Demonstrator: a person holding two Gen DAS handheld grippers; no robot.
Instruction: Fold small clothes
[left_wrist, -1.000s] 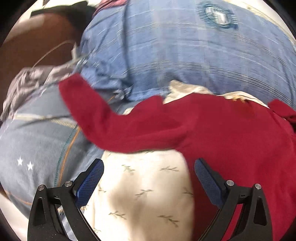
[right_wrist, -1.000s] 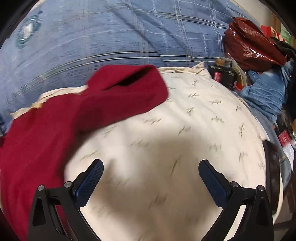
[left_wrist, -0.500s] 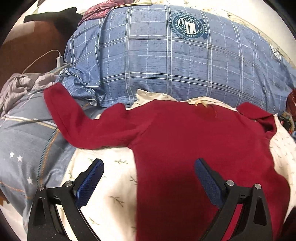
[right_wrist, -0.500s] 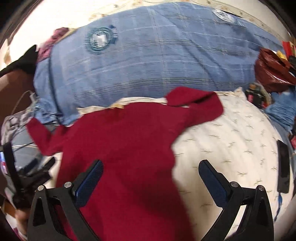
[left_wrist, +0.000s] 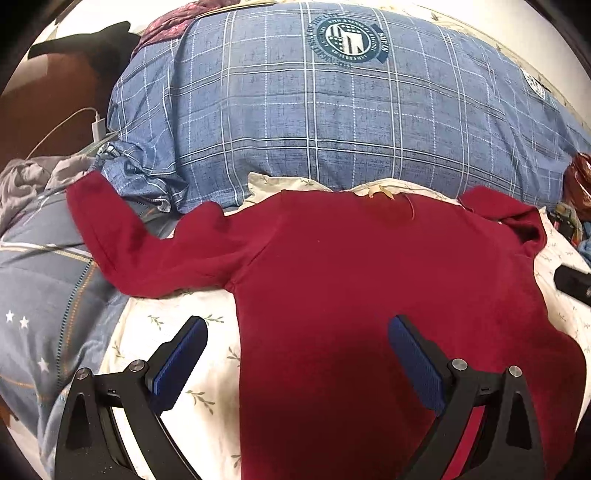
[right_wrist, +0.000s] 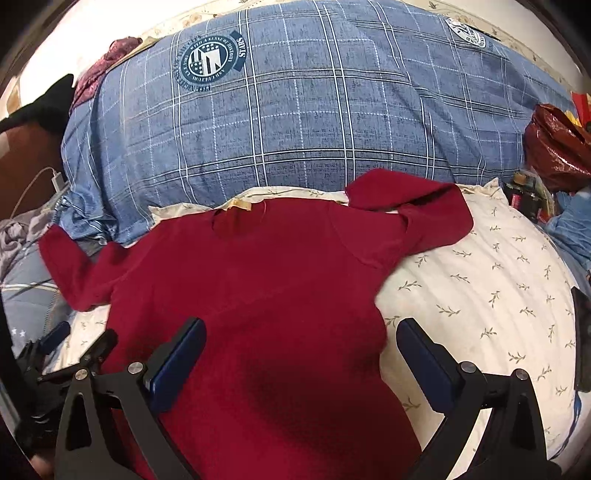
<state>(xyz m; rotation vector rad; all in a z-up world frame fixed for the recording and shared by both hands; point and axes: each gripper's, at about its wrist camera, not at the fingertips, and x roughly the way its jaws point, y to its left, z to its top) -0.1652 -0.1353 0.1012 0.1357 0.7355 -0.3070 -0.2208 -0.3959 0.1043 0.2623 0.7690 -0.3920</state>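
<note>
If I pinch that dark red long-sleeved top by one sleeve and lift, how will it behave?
The dark red long-sleeved top will probably sag; it already drapes over the leaf-print cream pillow. Its right sleeve lies folded over, so likely floppy. Knit looks grippy, probably not slippery.

The left gripper (left_wrist: 297, 354) is wide open and holds nothing. The right gripper (right_wrist: 301, 356) is wide open too, also empty.

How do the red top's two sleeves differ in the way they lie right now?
The left sleeve lies stretched straight out, while the right sleeve is bent back on itself, its cuff pointing toward the collar. The left sleeve runs off the floral pillow onto the grey-blue bedding; the right sleeve rests on the pillow. Both are the same dark red knit, and neither tool holds either.
</note>
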